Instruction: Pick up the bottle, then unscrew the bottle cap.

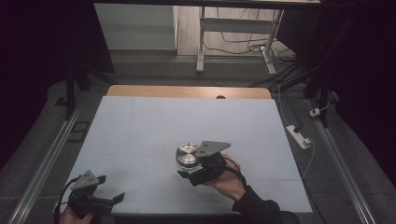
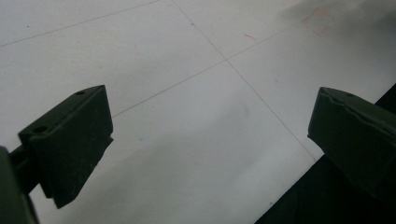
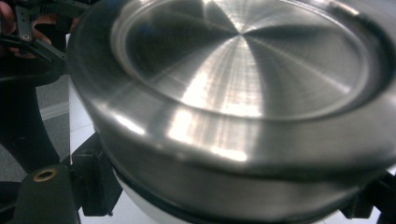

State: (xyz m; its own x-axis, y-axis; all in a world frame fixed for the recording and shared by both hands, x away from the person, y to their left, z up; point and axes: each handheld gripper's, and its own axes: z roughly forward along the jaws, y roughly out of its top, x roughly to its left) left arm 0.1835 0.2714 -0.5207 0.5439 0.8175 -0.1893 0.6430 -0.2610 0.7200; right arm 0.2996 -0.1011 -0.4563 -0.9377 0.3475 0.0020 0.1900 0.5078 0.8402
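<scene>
That round lid point(image 3: 243, 84) looked like brushed steel, glossy with radial streaks. The table cover point(image 1: 154, 126) was matt white, paper-like, over a wood edge point(image 1: 187, 91). Gripper fingers point(image 2: 70, 140) were matt black plastic.

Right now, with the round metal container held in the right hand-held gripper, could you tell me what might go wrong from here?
1. The round, shiny steel container has a smooth, curved wall, so it could slip from the right hand-held gripper, whose jaws close on its sides.
2. The left hand-held gripper sits open at the near edge of the white table sheet, too far off to steady the container if it tips.
</scene>
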